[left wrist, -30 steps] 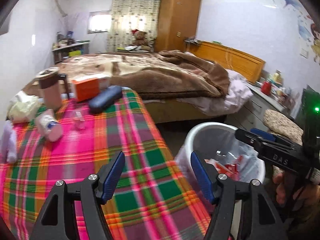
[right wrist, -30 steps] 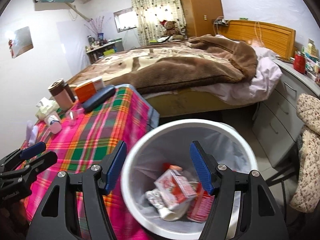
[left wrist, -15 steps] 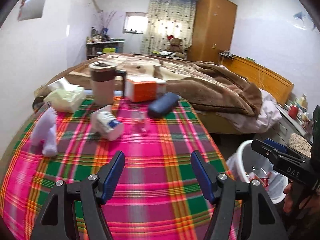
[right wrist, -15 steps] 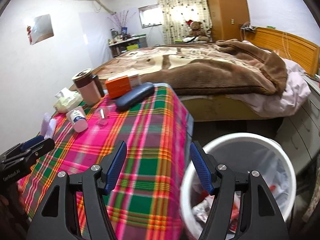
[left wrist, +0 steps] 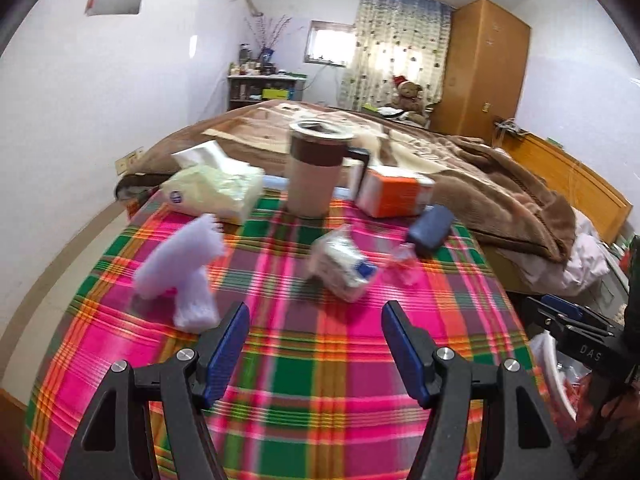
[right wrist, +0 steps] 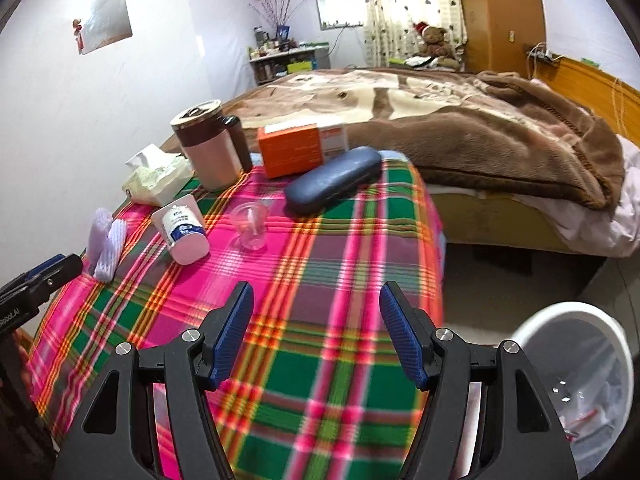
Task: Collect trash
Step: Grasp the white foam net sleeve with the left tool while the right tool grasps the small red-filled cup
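A tipped white yogurt cup point(left wrist: 344, 264) point(right wrist: 184, 228) lies on the plaid tablecloth point(left wrist: 320, 400) point(right wrist: 340, 272), beside a small clear plastic cup point(left wrist: 400, 264) point(right wrist: 250, 226). A pale purple foam net point(left wrist: 180, 268) point(right wrist: 106, 244) sits further left. My left gripper point(left wrist: 316, 320) hangs open and empty over the cloth, short of the yogurt cup. My right gripper point(right wrist: 316, 304) is open and empty above the table's near part. The white lined bin point(right wrist: 568, 306) point(left wrist: 554, 372) stands on the floor to the right, with red wrappers inside.
At the table's far side stand a brown-and-cream mug point(right wrist: 208, 144), a tissue pack point(right wrist: 156, 176), an orange box point(right wrist: 300, 150) and a dark blue glasses case point(right wrist: 334, 184). A bed with a brown blanket point(right wrist: 480, 128) lies beyond. Each gripper shows at the other view's edge.
Both views have swung left, away from the bin and onto the table. The bin has slid to the right edge, and the table items are now nearer. Both grippers stayed open.
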`<action>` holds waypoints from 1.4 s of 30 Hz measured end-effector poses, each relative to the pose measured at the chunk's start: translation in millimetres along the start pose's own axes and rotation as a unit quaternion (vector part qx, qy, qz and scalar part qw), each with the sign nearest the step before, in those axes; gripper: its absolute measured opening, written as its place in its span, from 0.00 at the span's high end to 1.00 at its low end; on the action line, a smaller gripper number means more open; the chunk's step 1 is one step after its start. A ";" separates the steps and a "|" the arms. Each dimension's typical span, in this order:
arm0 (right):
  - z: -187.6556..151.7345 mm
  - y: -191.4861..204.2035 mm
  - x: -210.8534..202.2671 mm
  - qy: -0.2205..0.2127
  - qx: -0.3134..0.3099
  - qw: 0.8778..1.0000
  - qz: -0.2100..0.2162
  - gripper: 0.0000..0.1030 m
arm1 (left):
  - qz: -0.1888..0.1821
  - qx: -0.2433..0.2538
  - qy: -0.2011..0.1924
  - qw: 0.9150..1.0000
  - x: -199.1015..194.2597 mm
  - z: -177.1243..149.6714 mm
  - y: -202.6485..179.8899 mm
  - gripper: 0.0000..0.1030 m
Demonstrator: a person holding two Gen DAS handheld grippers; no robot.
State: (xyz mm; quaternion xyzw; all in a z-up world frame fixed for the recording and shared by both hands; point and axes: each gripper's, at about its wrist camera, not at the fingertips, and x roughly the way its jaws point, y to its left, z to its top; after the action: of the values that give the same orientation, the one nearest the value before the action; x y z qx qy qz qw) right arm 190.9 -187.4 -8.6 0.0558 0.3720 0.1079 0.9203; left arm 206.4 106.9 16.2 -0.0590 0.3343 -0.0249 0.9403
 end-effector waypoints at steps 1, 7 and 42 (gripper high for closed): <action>1.9 3.0 4.1 0.003 -0.002 1.000 0.002 0.35 | 0.010 0.000 0.000 1.000 2.5 2.2 8.5 0.34; 11.3 20.8 28.2 0.004 -0.018 1.000 0.005 0.35 | 0.026 -0.017 0.000 1.000 12.9 13.0 51.2 0.34; 34.6 60.3 116.2 0.058 -0.064 0.996 0.017 0.65 | -0.004 0.085 0.064 0.994 119.3 43.3 117.6 0.45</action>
State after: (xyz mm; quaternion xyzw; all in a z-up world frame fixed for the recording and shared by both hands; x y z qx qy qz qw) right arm 286.9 -101.8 -50.9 -0.0031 0.4162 0.1498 0.8968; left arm 327.1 217.3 -40.2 0.0215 0.3901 -0.0610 0.9185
